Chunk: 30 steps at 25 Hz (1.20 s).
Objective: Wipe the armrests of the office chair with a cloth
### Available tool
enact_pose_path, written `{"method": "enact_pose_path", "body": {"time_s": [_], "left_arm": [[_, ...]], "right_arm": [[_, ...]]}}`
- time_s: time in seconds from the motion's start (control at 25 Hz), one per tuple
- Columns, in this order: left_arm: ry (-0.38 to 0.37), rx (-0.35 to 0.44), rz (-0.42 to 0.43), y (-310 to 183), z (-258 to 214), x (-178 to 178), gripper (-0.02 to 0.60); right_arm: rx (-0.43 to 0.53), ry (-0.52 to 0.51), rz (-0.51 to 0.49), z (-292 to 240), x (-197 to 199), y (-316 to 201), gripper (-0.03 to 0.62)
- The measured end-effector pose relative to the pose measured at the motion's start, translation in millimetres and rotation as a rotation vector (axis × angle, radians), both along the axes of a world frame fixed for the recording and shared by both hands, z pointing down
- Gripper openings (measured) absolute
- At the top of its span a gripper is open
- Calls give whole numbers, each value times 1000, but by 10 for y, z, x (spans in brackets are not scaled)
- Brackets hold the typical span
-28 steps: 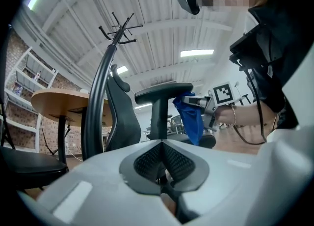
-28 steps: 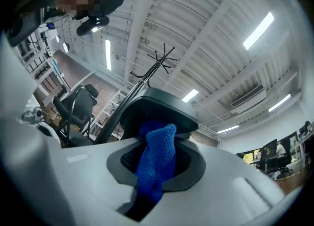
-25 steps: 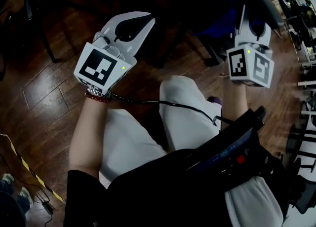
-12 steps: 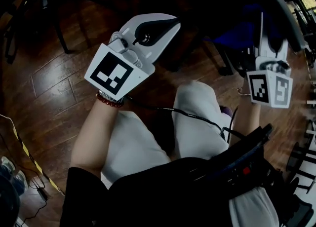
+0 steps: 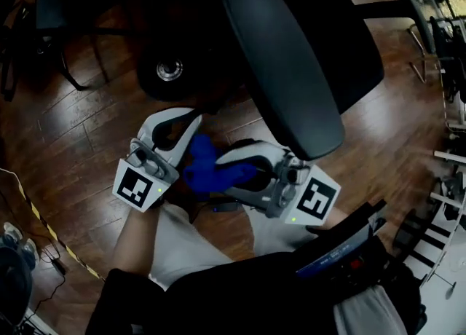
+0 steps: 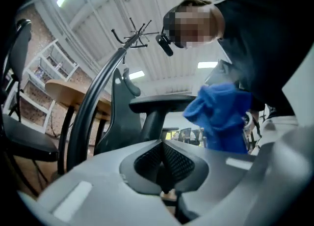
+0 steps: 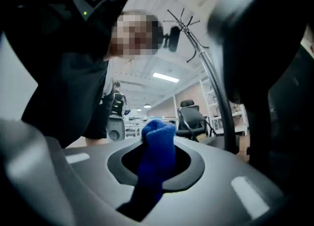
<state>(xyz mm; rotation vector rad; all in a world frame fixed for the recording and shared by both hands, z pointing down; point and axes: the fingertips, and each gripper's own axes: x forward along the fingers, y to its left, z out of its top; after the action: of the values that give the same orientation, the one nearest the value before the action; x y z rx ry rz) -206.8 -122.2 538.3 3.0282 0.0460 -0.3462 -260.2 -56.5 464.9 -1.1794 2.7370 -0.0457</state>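
Observation:
A blue cloth [image 5: 205,168] hangs bunched between the two grippers above the person's lap. My right gripper [image 5: 227,170] points left and is shut on the cloth [image 7: 158,139], which sticks out past its pads. My left gripper [image 5: 194,118] sits just left of the cloth with its jaws shut and nothing between them [image 6: 164,167]. The cloth [image 6: 222,117] shows at the right of the left gripper view. The office chair's long black armrest pad [image 5: 285,64] lies above and right of both grippers. It also stands on its post [image 6: 162,103] ahead of the left gripper.
The chair's black seat [image 5: 355,49] is behind the armrest and a castor wheel [image 5: 169,71] rests on the wood floor. A black cable [image 5: 218,206] crosses the person's light trousers [image 5: 182,246]. Metal racks [image 5: 444,35] stand at the right. A coat stand [image 6: 131,36] rises beyond.
My right gripper has swung from the far right to the middle and turned to point left, bringing the cloth. My left gripper sits lower in view. The chair has come into view.

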Motion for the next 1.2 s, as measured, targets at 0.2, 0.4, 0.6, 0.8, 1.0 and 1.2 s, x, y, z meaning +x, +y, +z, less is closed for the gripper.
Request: {"method": "enact_pose_path", "body": {"time_s": [0.2, 0.4, 0.6, 0.8, 1.0, 1.2], "left_arm": [[-217, -84, -86, 363, 123, -21, 5], [-327, -81, -116, 941, -769, -216, 5], [-361, -109, -139, 1290, -2059, 93, 5], [-251, -261, -190, 1634, -3583, 956, 5], [-93, -354, -240, 1876, -4590, 1626, 5], [-85, -276, -184, 2027, -5144, 1685, 5]], "right_arm": [[-244, -88, -54, -89, 53, 515, 58], [-225, -74, -34, -900, 365, 677, 58], [-210, -123, 203, -1848, 1209, 1012, 58], [-207, -79, 580, -2705, 3070, 2015, 58], [-165, 75, 844, -3571, 4530, 2928, 58], [-141, 97, 971, -4044, 4768, 3137, 60]]}}
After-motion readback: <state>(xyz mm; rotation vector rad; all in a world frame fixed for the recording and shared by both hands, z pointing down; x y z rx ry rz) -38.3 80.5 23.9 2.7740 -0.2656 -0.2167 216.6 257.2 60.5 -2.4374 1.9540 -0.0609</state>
